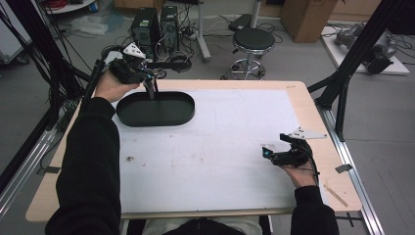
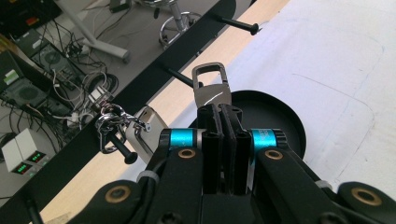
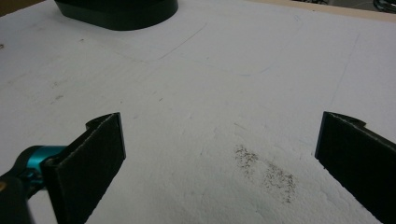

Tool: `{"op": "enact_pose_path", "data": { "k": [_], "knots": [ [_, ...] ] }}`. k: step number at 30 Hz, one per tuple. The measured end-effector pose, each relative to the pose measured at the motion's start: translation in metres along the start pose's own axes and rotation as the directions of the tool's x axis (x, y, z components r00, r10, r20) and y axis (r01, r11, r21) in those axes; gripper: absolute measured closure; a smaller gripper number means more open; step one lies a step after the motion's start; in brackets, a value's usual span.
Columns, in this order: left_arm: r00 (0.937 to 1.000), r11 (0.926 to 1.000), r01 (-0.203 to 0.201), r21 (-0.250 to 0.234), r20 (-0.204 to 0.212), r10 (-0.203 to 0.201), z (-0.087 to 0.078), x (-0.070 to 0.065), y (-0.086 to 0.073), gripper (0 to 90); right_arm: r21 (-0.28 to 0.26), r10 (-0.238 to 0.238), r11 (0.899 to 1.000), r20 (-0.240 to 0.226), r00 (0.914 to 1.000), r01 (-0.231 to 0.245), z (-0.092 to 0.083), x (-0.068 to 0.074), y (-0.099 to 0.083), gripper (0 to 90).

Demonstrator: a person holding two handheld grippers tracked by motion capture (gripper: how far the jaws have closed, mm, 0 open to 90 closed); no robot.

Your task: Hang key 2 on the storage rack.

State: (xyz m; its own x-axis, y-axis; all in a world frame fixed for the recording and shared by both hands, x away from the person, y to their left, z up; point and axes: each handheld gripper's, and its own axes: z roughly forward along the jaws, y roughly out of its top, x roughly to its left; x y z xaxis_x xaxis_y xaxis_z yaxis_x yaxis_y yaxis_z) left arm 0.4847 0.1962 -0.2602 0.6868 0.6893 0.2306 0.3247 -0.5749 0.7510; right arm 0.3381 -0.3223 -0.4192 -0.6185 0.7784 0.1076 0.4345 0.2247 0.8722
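High view, near right corner of counter (image 1: 205, 166): right tongs (image 1: 268, 152) spread wide, holding nothing. Far left corner: black oval plastic tray (image 1: 155, 108); above it, left tongs (image 2: 223, 108) clenched on a flat silver metal clip with a loop end (image 2: 212, 86). Clip judged light, rigid, slippery; best gripped across its flat body.

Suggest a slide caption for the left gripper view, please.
Left gripper shut on a metal clasp above the black tray.
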Motion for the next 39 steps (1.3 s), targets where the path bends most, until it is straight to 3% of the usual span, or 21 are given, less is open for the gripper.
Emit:
{"op": "enact_pose_path", "data": {
  "k": [4, 11, 17, 26, 34, 36, 39],
  "knots": [
    [0.9999, 0.9991, -0.002, 0.042, -0.017, 0.003, 0.008, 0.0, -0.003, 86.7, 0.0, 0.002, 1.0, 0.005, 1.0, -0.002, -0.001, -0.001, 0.0, 0.8],
    [0.9999, 0.9994, 0.0, 0.035, -0.015, 0.001, 0.015, -0.003, -0.001, 86.6, -0.007, -0.002, 1.0, 0.004, 1.0, 0.002, -0.002, -0.002, 0.0, 0.8],
    [0.9996, 0.9971, -0.01, 0.076, -0.027, 0.012, 0.025, -0.003, -0.003, 86.5, -0.001, -0.005, 1.0, 0.009, 0.9999, 0.005, -0.001, -0.001, 0.0, 0.8],
    [0.9989, 0.9977, 0.01, 0.066, -0.047, -0.007, 0.038, 0.0, -0.003, 86.5, -0.004, -0.001, 1.0, 0.011, 0.9999, 0.001, -0.002, -0.002, -0.001, 0.8],
    [0.9986, 0.9978, 0.033, 0.057, -0.044, -0.03, 0.039, 0.007, -0.003, 86.1, -0.001, 0.004, 1.0, 0.01, 0.9999, -0.004, -0.002, -0.002, -0.001, 0.8],
    [0.9991, 0.9979, 0.035, 0.054, -0.027, -0.034, 0.04, 0.006, -0.004, 85.2, -0.001, -0.006, 1.0, 0.011, 0.9999, 0.006, -0.002, -0.003, -0.001, 0.8],
    [0.9984, 0.999, 0.035, 0.029, 0.043, -0.036, 0.039, 0.002, -0.005, 77.6, -0.001, -0.008, 1.0, 0.012, 0.9999, 0.008, -0.002, -0.003, -0.001, 0.8]
  ]
}}
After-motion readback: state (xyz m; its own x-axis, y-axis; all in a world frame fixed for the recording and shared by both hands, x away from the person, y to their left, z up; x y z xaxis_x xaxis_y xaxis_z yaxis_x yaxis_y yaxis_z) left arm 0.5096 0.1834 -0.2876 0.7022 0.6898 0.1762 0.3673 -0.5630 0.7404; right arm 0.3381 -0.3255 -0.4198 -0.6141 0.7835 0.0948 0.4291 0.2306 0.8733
